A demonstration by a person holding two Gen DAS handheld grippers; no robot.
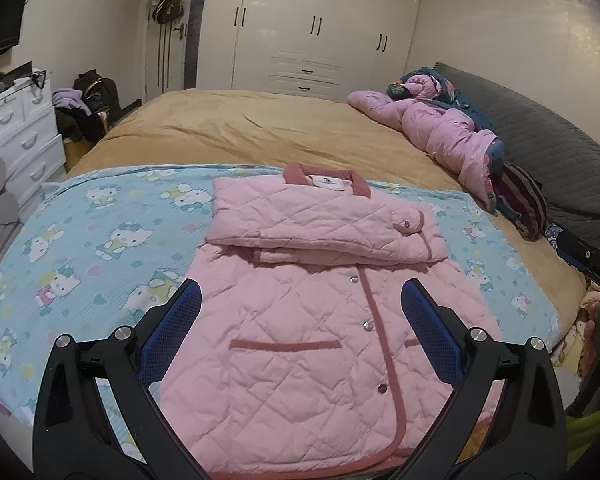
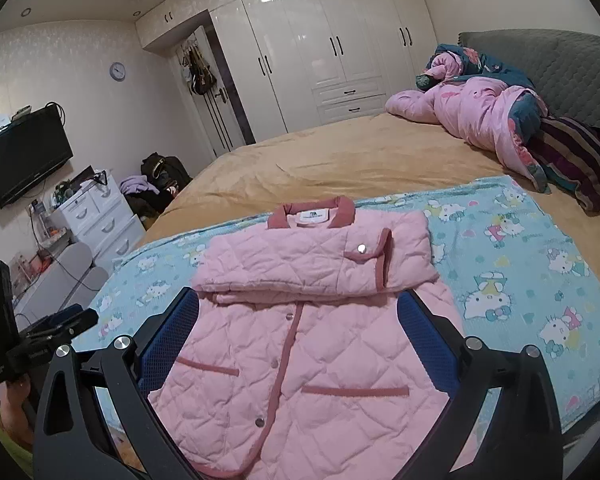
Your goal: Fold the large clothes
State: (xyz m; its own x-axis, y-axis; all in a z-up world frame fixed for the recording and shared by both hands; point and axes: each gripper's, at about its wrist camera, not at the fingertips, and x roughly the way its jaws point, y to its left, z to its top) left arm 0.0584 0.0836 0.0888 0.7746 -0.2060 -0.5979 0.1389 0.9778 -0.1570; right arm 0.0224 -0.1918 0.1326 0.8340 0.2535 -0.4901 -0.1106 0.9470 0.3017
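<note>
Currently pink quilted jacket [image 1: 300, 312] lies flat on cartoon blanket [image 1: 80, 248] at bed's [image 1: 260, 128] near edge, long axis running collar-far to hem-near. Left gripper [image 1: 300, 308] and right gripper [image 2: 298, 314] hover over hem, jaws wide, empty, equally near.

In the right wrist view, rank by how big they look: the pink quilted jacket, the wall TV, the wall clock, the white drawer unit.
Largest to smallest as seen:
1. Pink quilted jacket, though it lies nearest the camera.
2. Wall TV.
3. White drawer unit, close to the TV, so unsure.
4. Wall clock.
</note>
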